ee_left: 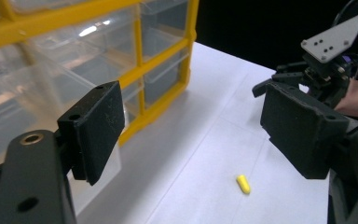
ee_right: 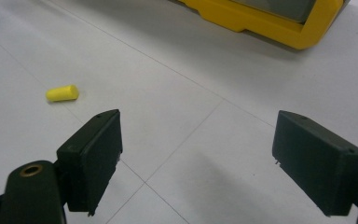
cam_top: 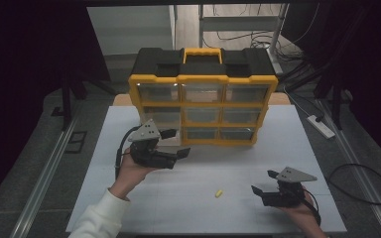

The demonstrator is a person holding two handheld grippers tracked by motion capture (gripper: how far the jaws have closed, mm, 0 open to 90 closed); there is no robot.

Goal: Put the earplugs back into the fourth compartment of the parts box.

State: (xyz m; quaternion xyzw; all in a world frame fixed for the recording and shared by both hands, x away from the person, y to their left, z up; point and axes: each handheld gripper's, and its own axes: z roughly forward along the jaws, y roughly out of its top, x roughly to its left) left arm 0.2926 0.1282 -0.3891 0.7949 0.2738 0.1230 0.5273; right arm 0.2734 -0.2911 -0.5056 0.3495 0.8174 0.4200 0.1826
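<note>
1. Nearest the person, at about five o'clock on the white table [cam_top: 129,208], the right gripper [cam_top: 261,181] rests low in the right hand. Its jaws stand wide apart with nothing between them, as the right gripper view confirms.
2. Just ahead of it, near the six o'clock edge of the table, lies the small yellow foam earplug [cam_top: 219,193], bare on the surface. No jaw touches it. In the right gripper view the earplug [ee_right: 62,93] sits at ten o'clock of the jaws, well clear of them.
3. Farther up, at about nine o'clock of the earplug, the left gripper [cam_top: 176,143] hangs above the table in the left hand. Its jaws gape wide and carry nothing (in the left gripper view the earplug [ee_left: 243,184] shows on the table between and beyond them).
4. Farthest off, at twelve o'clock, stands the yellow-and-black drawer organiser [cam_top: 203,96]. Its clear drawers all look pushed in, as far as the high view shows.
5. By my reading the work has barely begun: the earplug is not yet picked up, no drawer is pulled open, and grasping and stowing both remain.
</note>
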